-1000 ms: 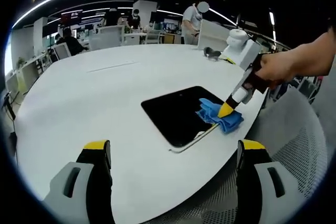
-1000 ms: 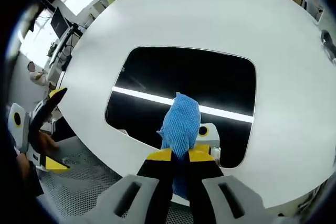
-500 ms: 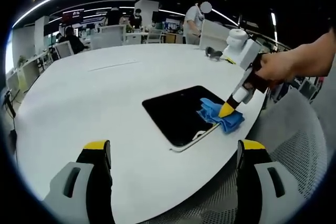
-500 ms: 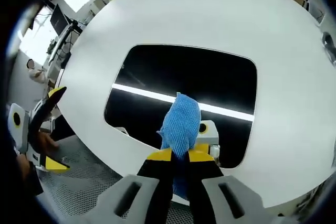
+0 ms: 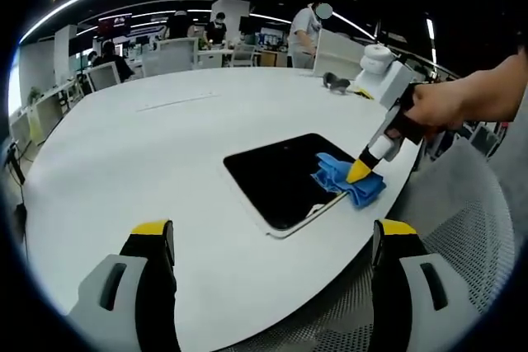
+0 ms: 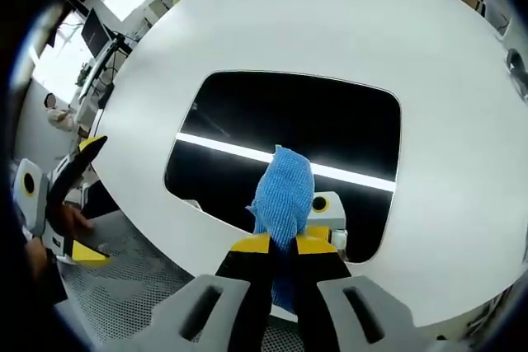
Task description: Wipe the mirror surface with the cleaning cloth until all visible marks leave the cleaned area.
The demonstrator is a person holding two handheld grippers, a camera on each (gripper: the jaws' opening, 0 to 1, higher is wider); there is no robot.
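A dark rectangular mirror [image 5: 285,176] [image 6: 289,142] lies flat on the white table [image 5: 148,146], near its rounded edge. A blue cleaning cloth [image 5: 346,182] [image 6: 285,195] rests on the mirror's near corner, and my right gripper [image 6: 282,244] [image 5: 358,173] is shut on it, pressing it onto the glass. A bright light strip is reflected across the mirror. My left gripper [image 5: 272,232] stands open over the table edge, well short of the mirror, with nothing between its jaws; it also appears at the left in the right gripper view [image 6: 78,199].
Sunglasses [image 5: 334,82] lie at the table's far side. Office desks, chairs and several people [image 5: 305,30] are beyond the table. A grey mesh chair [image 5: 462,228] stands by the table edge at the right. A hand [image 5: 450,100] holds the right gripper.
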